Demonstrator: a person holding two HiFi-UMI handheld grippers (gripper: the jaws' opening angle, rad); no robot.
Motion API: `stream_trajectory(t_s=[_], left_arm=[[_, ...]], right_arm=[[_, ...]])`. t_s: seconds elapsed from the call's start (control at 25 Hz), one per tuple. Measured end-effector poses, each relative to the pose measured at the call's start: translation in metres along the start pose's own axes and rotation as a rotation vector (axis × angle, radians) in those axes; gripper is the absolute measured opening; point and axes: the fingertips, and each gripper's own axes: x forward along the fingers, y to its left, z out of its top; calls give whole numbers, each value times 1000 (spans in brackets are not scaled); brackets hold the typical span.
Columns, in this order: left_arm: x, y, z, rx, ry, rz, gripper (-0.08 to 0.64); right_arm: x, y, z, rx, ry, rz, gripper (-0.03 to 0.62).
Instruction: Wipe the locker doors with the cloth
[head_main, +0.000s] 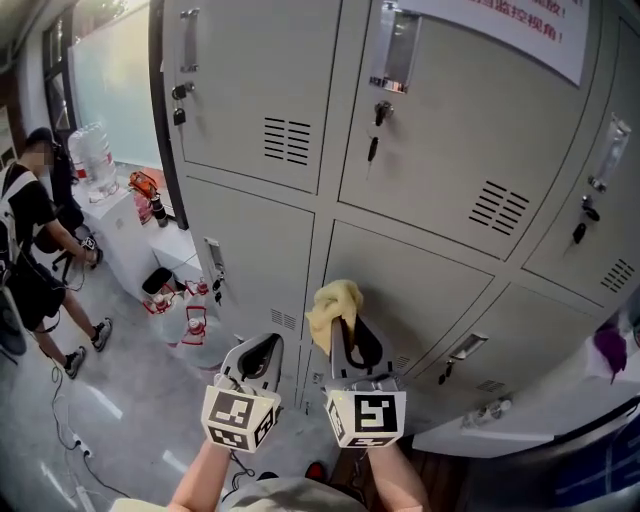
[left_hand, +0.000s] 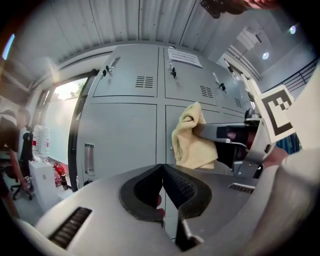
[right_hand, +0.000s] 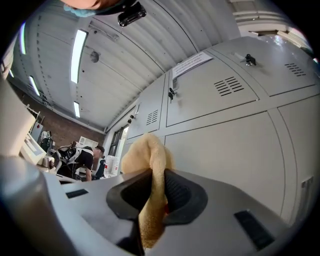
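A wall of grey metal locker doors (head_main: 250, 110) fills the scene, each with a slotted vent and a small lock. Keys (head_main: 372, 148) hang from some of the locks. A white paper notice (head_main: 520, 25) is stuck across the upper doors at the right.

Two hand-held tools are raised side by side in front of the lower row of doors, each carrying a cube with black-and-white square markers.

The right claw (head_main: 352, 338) is pinching a pale yellow cloth (head_main: 335, 300). In the right gripper view, the cloth (right_hand: 145, 152) runs down between the dark ribbed pads of the right claw (right_hand: 156, 181) and bunches into a soft lump above them. The bunched end is held up close to a lower locker door (head_main: 430, 290), near the seam between two doors. Whether it touches the metal cannot be told.

The left claw (head_main: 258, 355) sits just beside the right one, at about the same height. In the left gripper view, the left claw (left_hand: 161, 174) has its pads pressed together with nothing between them. The cloth (left_hand: 192, 137) shows beyond it, hanging from the other tool.

Far to the left, a person (head_main: 35, 230) in dark clothes stands on the grey floor. Near them a large water bottle (head_main: 95, 155) stands on a white bench (head_main: 120, 225).
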Motion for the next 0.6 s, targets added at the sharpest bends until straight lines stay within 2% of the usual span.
stream_trajectory(t_s=[0.4, 0.6], left_arm=[[-14, 19, 0, -6, -4, 67, 23], [-16, 21, 0, -4, -5, 77, 23]], right_arm=[[64, -2, -11, -47, 33, -12, 69], [71, -7, -17, -62, 43, -24, 69]])
